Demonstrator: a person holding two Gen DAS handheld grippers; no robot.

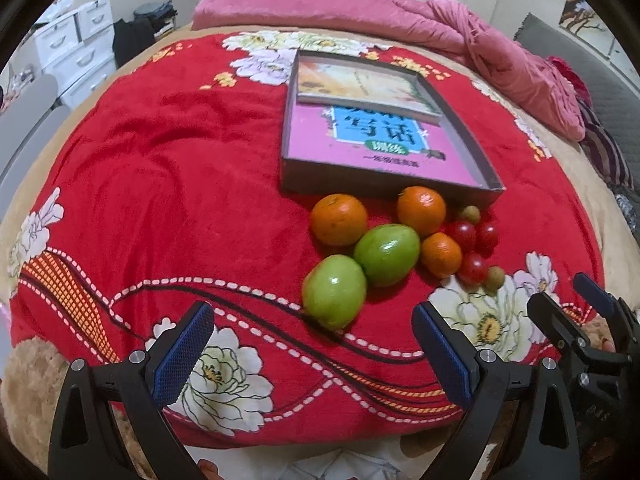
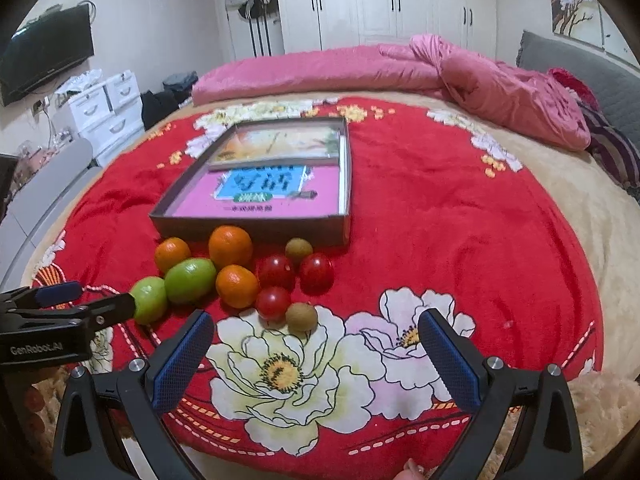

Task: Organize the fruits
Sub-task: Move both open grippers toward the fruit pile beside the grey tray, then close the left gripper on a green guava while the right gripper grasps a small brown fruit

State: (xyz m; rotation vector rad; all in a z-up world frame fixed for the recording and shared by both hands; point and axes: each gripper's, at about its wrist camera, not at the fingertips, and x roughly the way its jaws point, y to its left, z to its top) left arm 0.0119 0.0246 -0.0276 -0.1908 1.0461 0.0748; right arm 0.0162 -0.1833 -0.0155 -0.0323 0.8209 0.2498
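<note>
While the fruits (image 1: pixel 400 252) lay clustered on the red floral blanket (image 1: pixel 160 184), just in front of the shallow box (image 1: pixel 472 148) holding books, the left gripper (image 1: pixel 312 356) and right gripper (image 2: pixel 316 364) hovered near them, both spread wide and empty.

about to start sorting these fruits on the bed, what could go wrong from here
1. The fruits lie bunched and touching on a soft red blanket; grabbing the near green fruit may nudge the other green fruit and set it rolling.
2. The cherry tomatoes look soft, so a hard squeeze could burst one.
3. Books already lie in the box, leaving an uneven floor for round fruit.
</note>
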